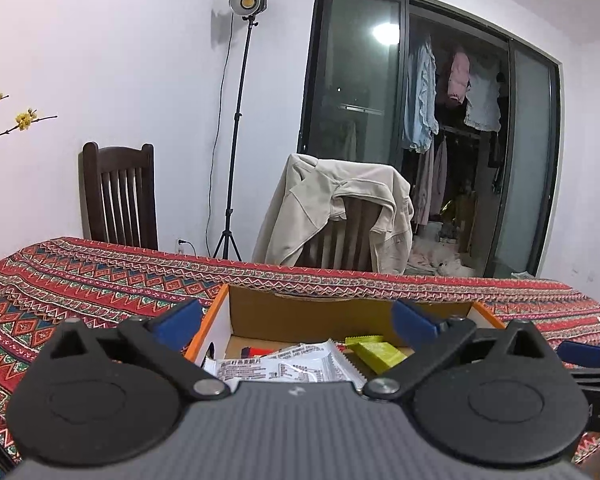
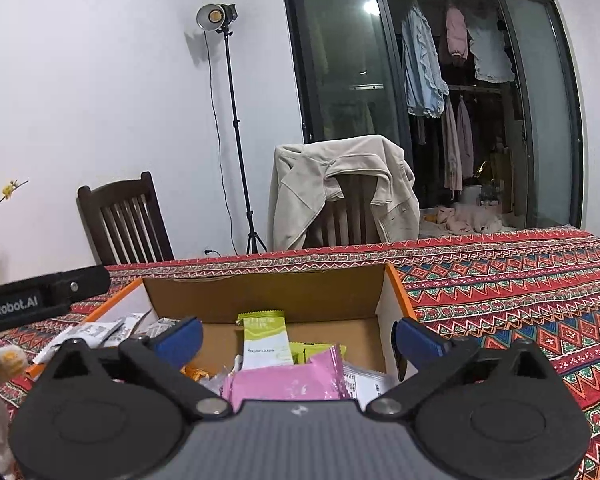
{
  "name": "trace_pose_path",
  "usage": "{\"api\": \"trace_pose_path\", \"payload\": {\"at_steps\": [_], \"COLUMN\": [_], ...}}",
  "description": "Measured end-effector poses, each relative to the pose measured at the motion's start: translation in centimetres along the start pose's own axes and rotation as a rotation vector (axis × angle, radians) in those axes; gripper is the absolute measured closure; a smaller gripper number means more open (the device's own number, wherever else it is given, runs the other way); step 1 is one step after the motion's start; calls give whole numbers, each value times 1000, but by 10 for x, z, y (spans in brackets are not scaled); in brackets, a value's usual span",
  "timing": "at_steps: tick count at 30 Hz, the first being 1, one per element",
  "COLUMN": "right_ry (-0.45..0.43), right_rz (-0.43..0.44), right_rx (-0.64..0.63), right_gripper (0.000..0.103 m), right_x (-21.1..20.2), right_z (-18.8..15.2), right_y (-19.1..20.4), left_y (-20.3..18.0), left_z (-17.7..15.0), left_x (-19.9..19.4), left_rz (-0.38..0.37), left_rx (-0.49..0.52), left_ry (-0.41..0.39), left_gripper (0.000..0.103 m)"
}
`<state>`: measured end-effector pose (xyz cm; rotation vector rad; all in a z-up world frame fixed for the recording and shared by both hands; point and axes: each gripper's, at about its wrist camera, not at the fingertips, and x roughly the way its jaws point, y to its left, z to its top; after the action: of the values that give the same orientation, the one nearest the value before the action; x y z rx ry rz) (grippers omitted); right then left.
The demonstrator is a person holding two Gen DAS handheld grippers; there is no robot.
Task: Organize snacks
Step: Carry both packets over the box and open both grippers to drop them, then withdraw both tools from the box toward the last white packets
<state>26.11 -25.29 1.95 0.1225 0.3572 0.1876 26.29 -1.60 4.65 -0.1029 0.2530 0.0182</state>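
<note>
Landmark: open cardboard box (image 2: 260, 292) on the patterned tablecloth (image 2: 500, 280).
Box top: uncovered, open to entry from above.
Box floor, far end: bare strip below the back wall, free.
Box floor, near end: heaped with a pink packet (image 2: 288, 380), green packet (image 2: 266, 340) and white packets (image 1: 284, 364).
Box walls: upright orange-edged sides (image 2: 400, 292) block level entry.
Cloth right of box: broad bare stretch, passable.
Cloth left of box: white wrappers (image 2: 96, 332) lying loose.
Beyond box: jacket-draped chair (image 2: 340, 196) at the table edge.
Left gripper (image 1: 296, 320): jaws wide, nothing between.
Right gripper (image 2: 298, 338): jaws wide, over the heap.
</note>
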Motion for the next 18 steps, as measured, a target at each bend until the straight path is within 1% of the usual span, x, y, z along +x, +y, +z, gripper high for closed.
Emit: {"api": "trace_pose_path", "payload": {"at_steps": [6, 9, 12, 18], "right_ry": [8, 13, 41, 72], "right_rz": [7, 12, 34, 20], "right_rx": [8, 2, 0, -20], "right_gripper": [0, 0, 0, 0], "right_x": [-14, -25, -34, -53], "right_z": [11, 15, 13, 1], "right_y": [3, 3, 1, 1], "left_y": [3, 5, 10, 26], "left_z": [16, 21, 22, 12], "left_x": [-16, -28, -40, -61], "left_rz": [-13, -7, -3, -3], "left_rx": [-28, -12, 0, 1], "left_ry": [9, 7, 1, 34], "left_gripper": [0, 0, 0, 0]}}
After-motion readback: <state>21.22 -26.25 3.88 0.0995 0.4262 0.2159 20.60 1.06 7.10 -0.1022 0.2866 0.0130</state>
